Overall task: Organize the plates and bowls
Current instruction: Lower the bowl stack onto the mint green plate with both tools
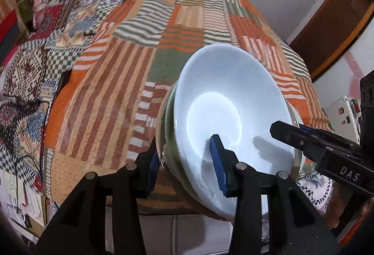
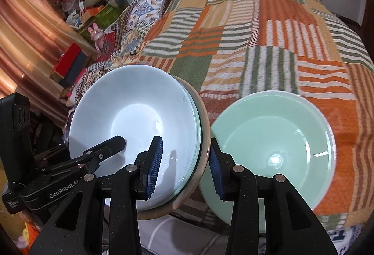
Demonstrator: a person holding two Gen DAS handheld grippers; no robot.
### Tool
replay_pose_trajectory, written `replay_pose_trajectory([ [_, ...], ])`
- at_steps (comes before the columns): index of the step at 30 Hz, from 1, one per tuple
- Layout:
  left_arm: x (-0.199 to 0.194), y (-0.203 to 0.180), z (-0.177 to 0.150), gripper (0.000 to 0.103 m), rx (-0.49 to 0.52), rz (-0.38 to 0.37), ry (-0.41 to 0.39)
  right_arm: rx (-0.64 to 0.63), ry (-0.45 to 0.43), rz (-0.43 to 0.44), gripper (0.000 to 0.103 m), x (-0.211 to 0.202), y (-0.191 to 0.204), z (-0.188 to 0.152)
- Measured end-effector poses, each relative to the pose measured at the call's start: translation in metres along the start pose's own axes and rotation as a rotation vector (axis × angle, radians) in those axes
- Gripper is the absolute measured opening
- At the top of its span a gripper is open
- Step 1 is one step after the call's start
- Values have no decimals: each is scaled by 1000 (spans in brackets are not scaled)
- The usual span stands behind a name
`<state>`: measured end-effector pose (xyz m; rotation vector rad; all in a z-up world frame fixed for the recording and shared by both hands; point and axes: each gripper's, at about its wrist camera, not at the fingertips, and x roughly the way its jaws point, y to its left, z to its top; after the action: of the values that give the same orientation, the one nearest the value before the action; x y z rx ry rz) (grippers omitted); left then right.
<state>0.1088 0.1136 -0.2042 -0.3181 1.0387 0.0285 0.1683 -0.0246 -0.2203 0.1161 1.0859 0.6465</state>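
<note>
Left gripper [image 1: 187,161], mine: fingers straddle the near-left rim of the stack, the right blue pad [image 1: 218,165] lying inside the white bowl [image 1: 224,100], the left pad outside beneath the lower rims; whether it truly pinches I cannot tell. Right gripper [image 2: 184,165], likewise mine: one pad inside the white bowl [image 2: 133,114], the other outside the opposite rim, again contact not certain. Item: stack of nested dishes, white bowl uppermost, a pale green dish [image 1: 169,112] edge under it, a clear glass plate [image 2: 197,135] rim, and a beige plate [image 2: 205,128] at the bottom. Position: at the near edge of the bed, on the patchwork quilt [image 2: 268,33], partly overhanging. Attitude: round, no long axis; mouth upward, tipped slightly toward me. Held from both sides, I judge, so the stack lifts level without slipping. Adjacent: mint-green bowl [image 2: 275,138], mouth up, just beside the stack to its right, apparently next to be nested. Beyond: pillows and clutter along the wall.
</note>
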Motion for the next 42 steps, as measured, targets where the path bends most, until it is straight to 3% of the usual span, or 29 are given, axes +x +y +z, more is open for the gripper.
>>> replay_pose_trajectory([
  [16,8,-85,9,42,168,-68,5,130,-88,-74,36,-59,-55,-24],
  [27,35,-129,10,42,244,-115,61,218,-94,-126,36,-76,-93,-37],
  [42,75,-128,8,42,230,-118,137,269,-39,-137,36,-60,-111,-42],
])
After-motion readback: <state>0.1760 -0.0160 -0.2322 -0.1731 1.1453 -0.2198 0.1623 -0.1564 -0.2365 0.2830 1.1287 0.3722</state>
